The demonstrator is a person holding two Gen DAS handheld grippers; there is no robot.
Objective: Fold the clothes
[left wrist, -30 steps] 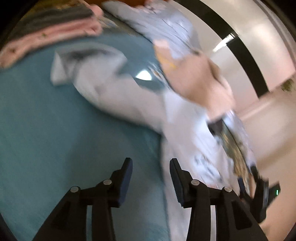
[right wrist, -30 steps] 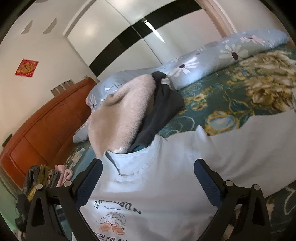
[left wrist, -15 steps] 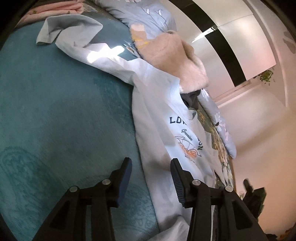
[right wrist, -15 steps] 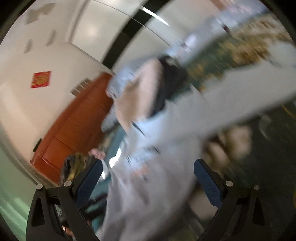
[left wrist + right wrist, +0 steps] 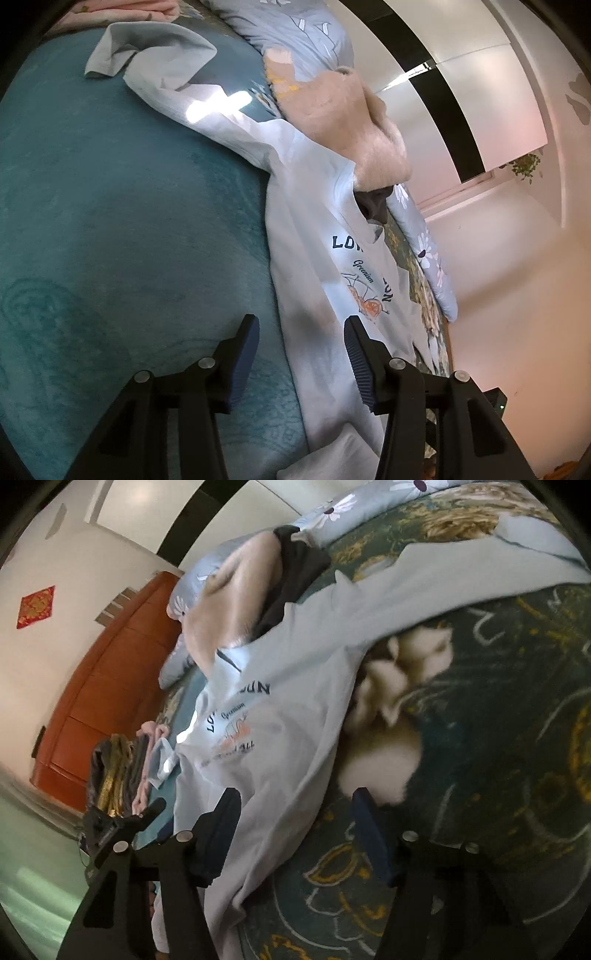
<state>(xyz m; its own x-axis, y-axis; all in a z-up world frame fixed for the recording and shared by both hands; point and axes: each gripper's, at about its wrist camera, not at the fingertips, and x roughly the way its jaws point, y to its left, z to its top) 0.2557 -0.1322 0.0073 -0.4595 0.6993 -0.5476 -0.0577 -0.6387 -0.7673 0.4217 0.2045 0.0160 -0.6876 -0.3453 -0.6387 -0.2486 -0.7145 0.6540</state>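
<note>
The right gripper [image 5: 295,830], which stood spread wide over the collar a second ago, now sits low over the side edge of the pale blue sweatshirt [image 5: 295,709] with its jaws closing, the cloth's edge between them but not yet pinched. The left gripper [image 5: 301,350] has come down to the opposite side edge, its jaws opening a little, half spread, with the cloth under the gap and nothing gripped. I judge both hands are lining up to take the 2 sides for a fold. The sweatshirt lies face up on the bed [image 5: 110,221], spread lengthwise, its navy lettering and orange print showing, 1 sleeve trailing toward the folded pink clothes [image 5: 140,5], the other across the floral quilt [image 5: 498,775]; its collar lies against a beige fleece garment [image 5: 354,122], body creased
</note>
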